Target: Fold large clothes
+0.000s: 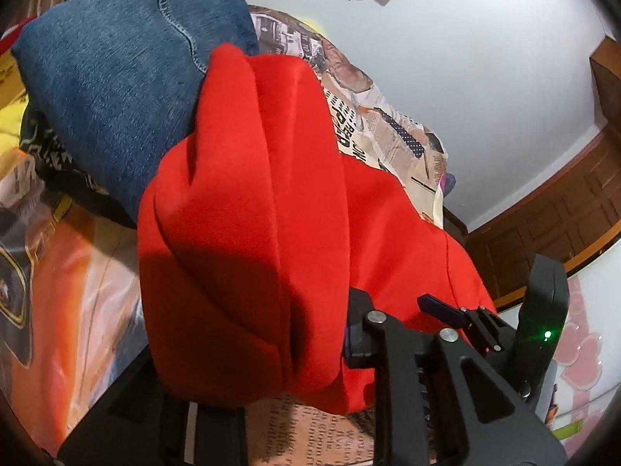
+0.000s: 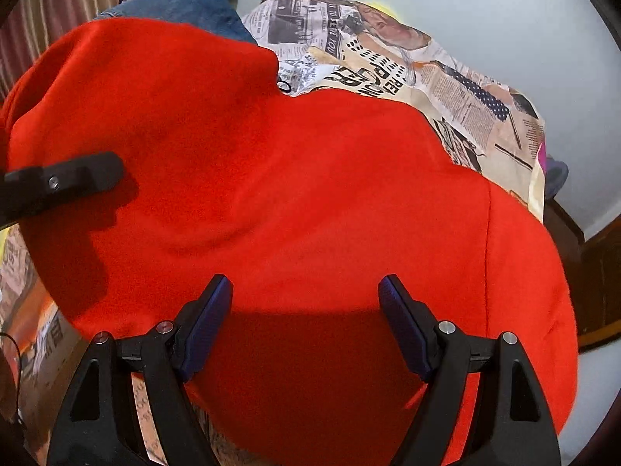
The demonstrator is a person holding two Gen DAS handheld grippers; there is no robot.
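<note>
Right hand-held gripper agape over red garment.

Two wrist cameras, both tipped down, very close over the same red cloth

The left wrist view has the red garment bunched against its lens, jeans at upper left. The right wrist view looks over that garment spread flat, filling the frame. Both share the newspaper-print sheet at upper right and the pale wall behind.
</note>
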